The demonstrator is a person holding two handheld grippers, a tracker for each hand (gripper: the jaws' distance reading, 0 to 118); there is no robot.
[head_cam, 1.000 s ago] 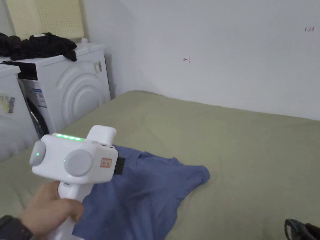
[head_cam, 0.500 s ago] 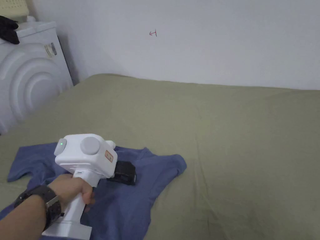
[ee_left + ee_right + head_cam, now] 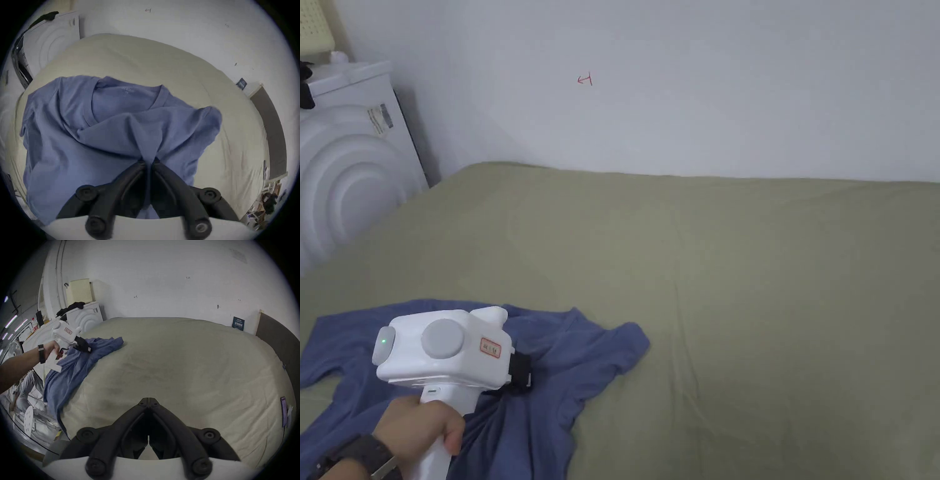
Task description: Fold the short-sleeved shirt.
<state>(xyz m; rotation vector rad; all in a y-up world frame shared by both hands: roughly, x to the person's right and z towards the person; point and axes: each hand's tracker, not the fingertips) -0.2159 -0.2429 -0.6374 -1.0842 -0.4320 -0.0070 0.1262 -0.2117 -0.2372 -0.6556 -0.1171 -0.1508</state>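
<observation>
Left gripper [image 3: 148, 162] jaws clamped on pinched ridge of blue shirt [image 3: 81, 138], spread on bed [image 3: 769, 281] ahead of jaws. Collar print too blurred to read. Right gripper [image 3: 148, 400] jaws together, empty, above bare bed.

The left gripper [image 3: 148, 160] now pinches a fold of the blue shirt [image 3: 68, 146] (it was over the cloth before), and the cloth bunches up toward its closed jaws.
</observation>
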